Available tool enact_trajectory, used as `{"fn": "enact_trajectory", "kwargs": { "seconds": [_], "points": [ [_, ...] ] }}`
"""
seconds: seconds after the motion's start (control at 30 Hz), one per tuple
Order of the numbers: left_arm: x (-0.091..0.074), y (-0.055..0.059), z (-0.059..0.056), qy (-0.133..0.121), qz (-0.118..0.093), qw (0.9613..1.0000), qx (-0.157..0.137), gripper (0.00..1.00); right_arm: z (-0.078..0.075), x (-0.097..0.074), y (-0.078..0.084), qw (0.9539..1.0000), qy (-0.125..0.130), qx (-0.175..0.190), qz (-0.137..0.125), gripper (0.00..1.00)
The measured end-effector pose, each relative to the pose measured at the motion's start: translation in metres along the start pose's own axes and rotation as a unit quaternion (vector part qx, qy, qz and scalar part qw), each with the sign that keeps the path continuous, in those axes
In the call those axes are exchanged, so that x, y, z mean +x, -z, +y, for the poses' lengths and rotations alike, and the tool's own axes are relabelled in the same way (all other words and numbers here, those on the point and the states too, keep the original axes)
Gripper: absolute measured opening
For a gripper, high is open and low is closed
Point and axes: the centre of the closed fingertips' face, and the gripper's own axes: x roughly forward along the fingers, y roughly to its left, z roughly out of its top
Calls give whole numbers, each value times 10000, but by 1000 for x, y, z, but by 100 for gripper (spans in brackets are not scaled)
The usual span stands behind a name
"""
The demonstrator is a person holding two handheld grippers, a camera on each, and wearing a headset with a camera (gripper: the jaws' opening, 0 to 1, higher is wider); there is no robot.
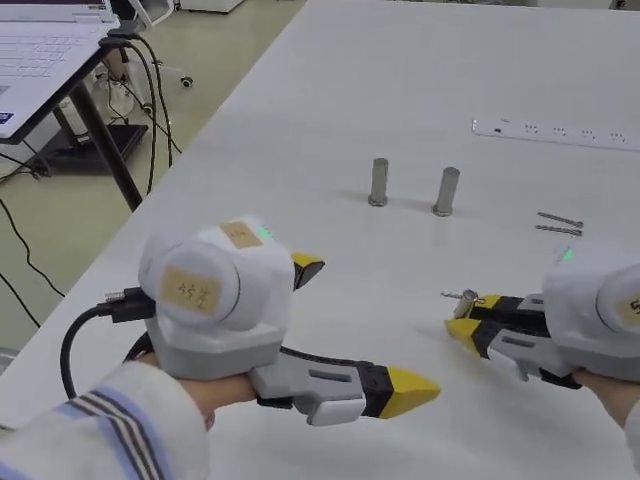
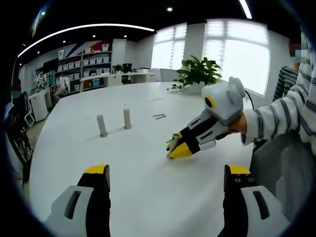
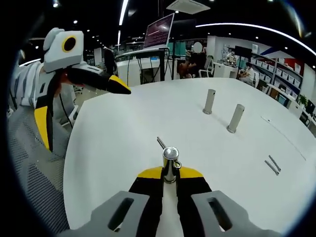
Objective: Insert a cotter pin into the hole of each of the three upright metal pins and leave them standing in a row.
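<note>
Two grey metal pins (image 1: pixel 379 182) (image 1: pixel 446 191) stand upright side by side on the white table (image 1: pixel 300 150); they also show in the left gripper view (image 2: pixel 101 126) (image 2: pixel 127 119) and the right gripper view (image 3: pixel 210 101) (image 3: pixel 235 118). My right gripper (image 1: pixel 465 322) (image 3: pixel 170 174) is shut on a third metal pin (image 3: pixel 170 160) (image 1: pixel 464 299), low over the table, with a cotter pin (image 3: pixel 161 142) sticking out through its top. My left gripper (image 1: pixel 358 330) (image 2: pixel 167 172) is open and holds nothing, to the left of the right gripper (image 2: pixel 183 146). Two loose cotter pins (image 1: pixel 559 224) (image 3: pixel 271 164) lie to the right of the upright pins.
A white power strip (image 1: pixel 555 131) lies at the far right of the table. A laptop (image 1: pixel 40 50) sits on a separate desk at upper left, with cables hanging below it. A person in a striped sleeve (image 2: pixel 276 116) holds the right gripper.
</note>
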Motion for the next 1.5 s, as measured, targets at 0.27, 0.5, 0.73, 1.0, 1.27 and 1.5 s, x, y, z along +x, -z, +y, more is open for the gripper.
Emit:
{"fn": "enact_trajectory", "kwargs": {
  "seconds": [0.27,0.5,0.73,1.0,1.27,1.5],
  "points": [
    [-4,2,7,-87,-12,9999,-77,95,-1,25,-27,9994,-27,-358,8,4],
    [-8,4,13,-203,-21,9997,-115,95,-4,47,-36,9995,-5,-316,12,4],
    [-9,6,16,-236,-20,9996,-171,95,-1,60,-35,9997,-23,-258,55,4],
    [-9,9,17,-236,15,9995,-216,94,1,63,-30,9999,21,-159,38,4],
    [-8,9,17,-221,44,9995,-220,94,2,63,-30,9999,-1,-125,-63,4],
    [-7,9,15,-204,87,9996,-200,94,2,63,-30,9998,100,-156,-106,5]
  ]
}}
